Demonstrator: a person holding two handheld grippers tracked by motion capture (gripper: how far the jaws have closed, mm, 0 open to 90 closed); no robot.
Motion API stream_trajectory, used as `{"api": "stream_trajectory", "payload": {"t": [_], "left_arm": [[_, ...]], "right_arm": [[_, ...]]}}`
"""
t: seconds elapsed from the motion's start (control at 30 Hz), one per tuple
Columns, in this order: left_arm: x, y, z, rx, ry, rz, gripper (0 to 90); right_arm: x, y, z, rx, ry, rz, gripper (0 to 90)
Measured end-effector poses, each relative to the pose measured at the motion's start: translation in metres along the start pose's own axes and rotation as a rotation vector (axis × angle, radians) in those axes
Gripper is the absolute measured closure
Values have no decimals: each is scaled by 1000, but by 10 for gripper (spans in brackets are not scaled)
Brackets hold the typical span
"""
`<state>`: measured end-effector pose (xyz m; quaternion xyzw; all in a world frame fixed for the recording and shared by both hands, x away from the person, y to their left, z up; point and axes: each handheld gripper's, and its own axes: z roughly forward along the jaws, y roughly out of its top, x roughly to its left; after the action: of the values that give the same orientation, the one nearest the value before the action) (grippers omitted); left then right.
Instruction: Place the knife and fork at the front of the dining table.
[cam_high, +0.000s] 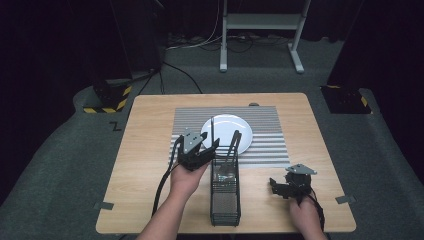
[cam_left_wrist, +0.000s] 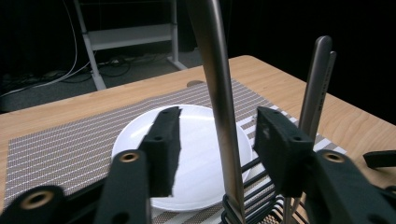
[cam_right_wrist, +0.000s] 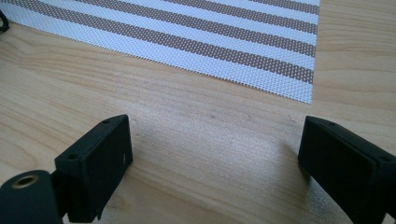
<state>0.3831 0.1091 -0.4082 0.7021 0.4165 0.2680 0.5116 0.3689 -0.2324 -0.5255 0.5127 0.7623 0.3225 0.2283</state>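
Item: long steel utensil handle (cam_left_wrist: 219, 93) standing in black wire caddy (cam_high: 225, 192), near the surface's front edge. Your left hand-held gripper (cam_left_wrist: 217, 140) brackets it, unclamped; right hand-held gripper (cam_right_wrist: 215, 154) spread. Risk: off-centre closing tips the caddy.

Utensil handle (cam_left_wrist: 219, 93) top cut off; caddy (cam_left_wrist: 252, 205) mostly below edge.

High view looks down on the table (cam_high: 150, 150); both gripper views sit close, sharing its striped mat (cam_right_wrist: 210, 42).
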Motion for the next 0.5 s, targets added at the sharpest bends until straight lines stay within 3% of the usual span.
{"api": "stream_trajectory", "payload": {"t": [0.2,0.3,0.5], "left_arm": [[-2,-5,7,27,12,-30,686],[-9,-9,6,17,30,12,754],[-14,-10,2,-5,58,-20,786]], "right_arm": [[0,0,0,0,0,2,96],[0,0,0,0,1,2,96],[0,0,0,0,1,1,96]]}}
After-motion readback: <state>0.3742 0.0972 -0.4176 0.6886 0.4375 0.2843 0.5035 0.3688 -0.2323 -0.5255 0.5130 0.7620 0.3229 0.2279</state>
